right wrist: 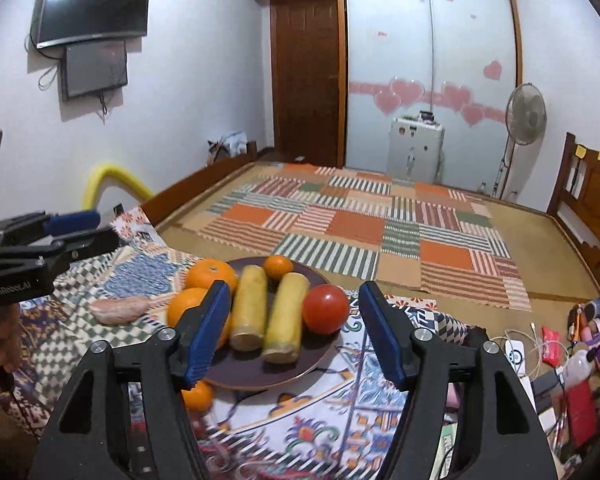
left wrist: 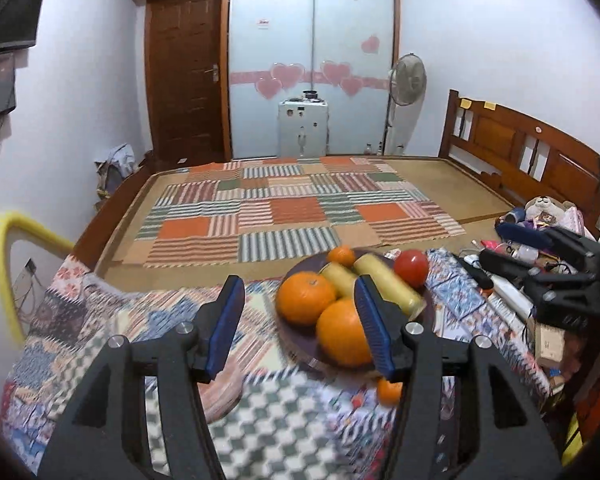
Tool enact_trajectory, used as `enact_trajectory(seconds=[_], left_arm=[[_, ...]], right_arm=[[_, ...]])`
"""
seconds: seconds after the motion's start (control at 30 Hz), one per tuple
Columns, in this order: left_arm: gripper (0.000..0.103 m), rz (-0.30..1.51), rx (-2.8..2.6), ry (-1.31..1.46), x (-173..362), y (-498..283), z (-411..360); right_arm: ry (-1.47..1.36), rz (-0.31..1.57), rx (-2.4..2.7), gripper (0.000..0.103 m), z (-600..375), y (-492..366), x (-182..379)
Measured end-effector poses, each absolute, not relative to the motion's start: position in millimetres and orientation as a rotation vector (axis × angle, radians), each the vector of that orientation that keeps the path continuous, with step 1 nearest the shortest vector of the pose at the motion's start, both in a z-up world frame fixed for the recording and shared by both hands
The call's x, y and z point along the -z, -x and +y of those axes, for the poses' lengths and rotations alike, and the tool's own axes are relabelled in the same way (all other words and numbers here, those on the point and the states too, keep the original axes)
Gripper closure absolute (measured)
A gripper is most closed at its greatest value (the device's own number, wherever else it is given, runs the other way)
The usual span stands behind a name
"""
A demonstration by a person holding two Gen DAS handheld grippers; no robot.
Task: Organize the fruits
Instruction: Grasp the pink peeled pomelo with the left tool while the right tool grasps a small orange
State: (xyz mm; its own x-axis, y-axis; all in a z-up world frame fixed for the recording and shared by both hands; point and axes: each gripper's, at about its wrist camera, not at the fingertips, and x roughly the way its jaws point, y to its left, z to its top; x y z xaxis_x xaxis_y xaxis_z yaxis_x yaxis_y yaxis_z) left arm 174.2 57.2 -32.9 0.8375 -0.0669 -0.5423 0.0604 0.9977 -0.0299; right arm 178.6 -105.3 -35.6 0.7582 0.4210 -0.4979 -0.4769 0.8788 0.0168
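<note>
A dark round plate [right wrist: 256, 372] on the patterned cloth holds two big oranges [right wrist: 211, 274], a small orange [right wrist: 278, 267], two yellow corn pieces [right wrist: 250, 312] and a red tomato [right wrist: 325, 309]. The plate also shows in the left wrist view [left wrist: 300, 350]. A small orange [right wrist: 198, 396] lies on the cloth by the plate's near edge. A pink sweet potato [right wrist: 118, 309] lies left of the plate. My right gripper [right wrist: 294, 332] is open and empty just above the plate. My left gripper [left wrist: 300, 320] is open and empty, left of the plate.
Clutter of bottles, cables and packets [right wrist: 560, 352] lies at the right side of the cloth. A patchwork mat [right wrist: 360, 232] covers the bed beyond. A wooden headboard [left wrist: 520, 148] stands at the right. A yellow foam tube [left wrist: 8, 240] curves at the left.
</note>
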Motion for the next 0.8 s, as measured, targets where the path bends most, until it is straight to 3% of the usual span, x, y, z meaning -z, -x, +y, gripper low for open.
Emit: enact_trajectory(seconds=[0.37, 0.67, 0.8], left_arm=[[0.043, 0.695, -0.006, -0.073, 80.2, -148.8, 104.0], [0.042, 0.894, 0.045, -0.031, 145.1, -189.6, 131.5], [0.042, 0.902, 0.062, -0.015, 152.3, -199.0, 133.4]], right_arm=[[0.065, 0.535, -0.497, 0.038, -85.9, -146.6, 65.6], [0.081, 0.637, -0.483, 0.038, -82.1, -161.0, 110.5], [0.080, 0.669, -0.493, 0.038, -79.4, -161.8, 124.1]])
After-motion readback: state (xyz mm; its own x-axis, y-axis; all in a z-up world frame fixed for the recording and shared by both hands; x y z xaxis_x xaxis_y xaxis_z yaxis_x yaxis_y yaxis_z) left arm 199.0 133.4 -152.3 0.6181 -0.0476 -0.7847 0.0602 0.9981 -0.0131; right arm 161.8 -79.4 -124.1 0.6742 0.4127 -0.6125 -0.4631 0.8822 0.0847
